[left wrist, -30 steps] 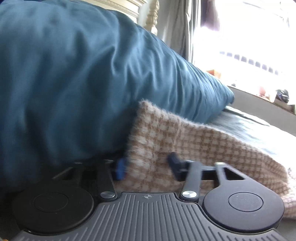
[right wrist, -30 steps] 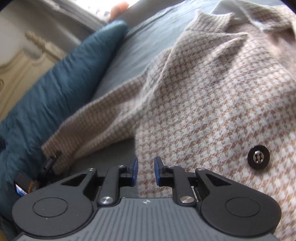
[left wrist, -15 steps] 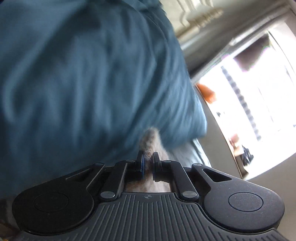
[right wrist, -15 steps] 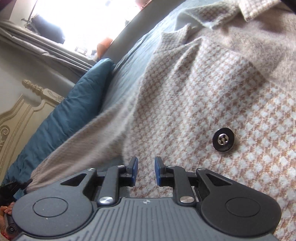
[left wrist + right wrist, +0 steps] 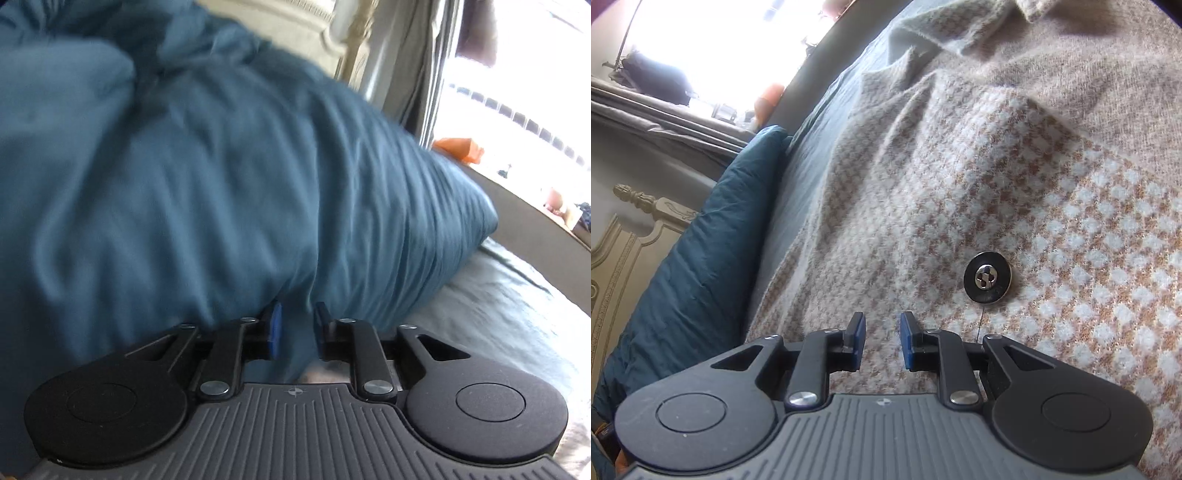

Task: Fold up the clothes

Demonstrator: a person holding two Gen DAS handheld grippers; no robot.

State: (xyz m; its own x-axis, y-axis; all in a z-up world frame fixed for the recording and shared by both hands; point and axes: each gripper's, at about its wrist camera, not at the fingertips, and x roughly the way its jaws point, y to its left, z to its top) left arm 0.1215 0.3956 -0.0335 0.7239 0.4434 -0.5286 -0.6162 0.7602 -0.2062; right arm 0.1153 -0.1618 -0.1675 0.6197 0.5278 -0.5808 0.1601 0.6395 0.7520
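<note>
1. While the left gripper faces the blue pillow with jaws opening on nothing, the checked coat lies spread on the bed.
2. Right gripper, a little spread and empty, hovers directly over the coat near its button; it appears nearer.

Fuzzy woven wool jacket; glossy black button, metal centre; matt wrinkled cotton pillow.
</note>
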